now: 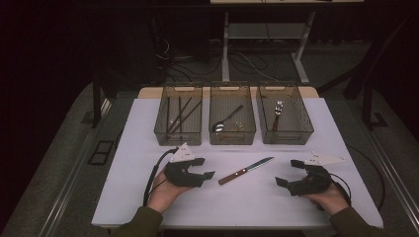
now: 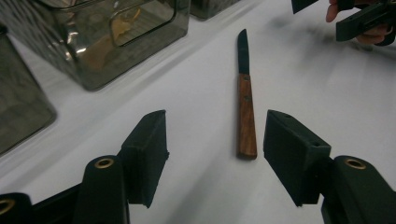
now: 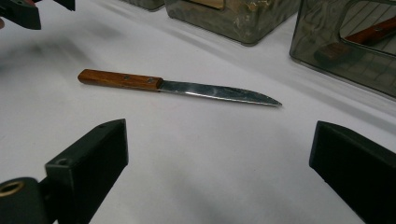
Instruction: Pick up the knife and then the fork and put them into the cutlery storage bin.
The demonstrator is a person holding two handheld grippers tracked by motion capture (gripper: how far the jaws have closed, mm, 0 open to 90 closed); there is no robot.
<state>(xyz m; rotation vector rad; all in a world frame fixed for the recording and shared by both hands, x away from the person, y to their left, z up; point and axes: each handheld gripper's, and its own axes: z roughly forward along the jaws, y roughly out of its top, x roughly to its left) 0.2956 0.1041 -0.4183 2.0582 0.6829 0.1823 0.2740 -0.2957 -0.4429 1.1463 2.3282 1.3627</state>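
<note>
While both grippers rested on the white table (image 1: 123,197), a knife (image 1: 245,171) lay flat on the bare surface between them, touched by neither. Taking the knife as the landmark: the left gripper (image 1: 200,168) sat just beyond its wooden handle end, jaws spread wide and empty, with the handle lying ahead in line with the gap between them in the left gripper view (image 2: 215,140). The right gripper (image 1: 290,173) sat farther off, past the blade end and slightly nearer the person, its jaws also spread wide and holding nothing (image 3: 219,154).

The knife's long axis ran diagonally across the table: the handle pointed toward the person and their left, the blade tip pointed away and to their right, toward the trays. Bare table lay open all round the knife, with clear space on both long sides and toward the near edge.

Beyond the knife, near the far edge, three dark mesh trays stood side by side. The left tray (image 1: 160,132) held chopsticks (image 1: 180,113), the middle tray (image 1: 214,139) a spoon (image 1: 226,121), the right tray (image 1: 306,129) a fork (image 1: 277,112). The blade tip stopped well short of the nearest tray wall.
</note>
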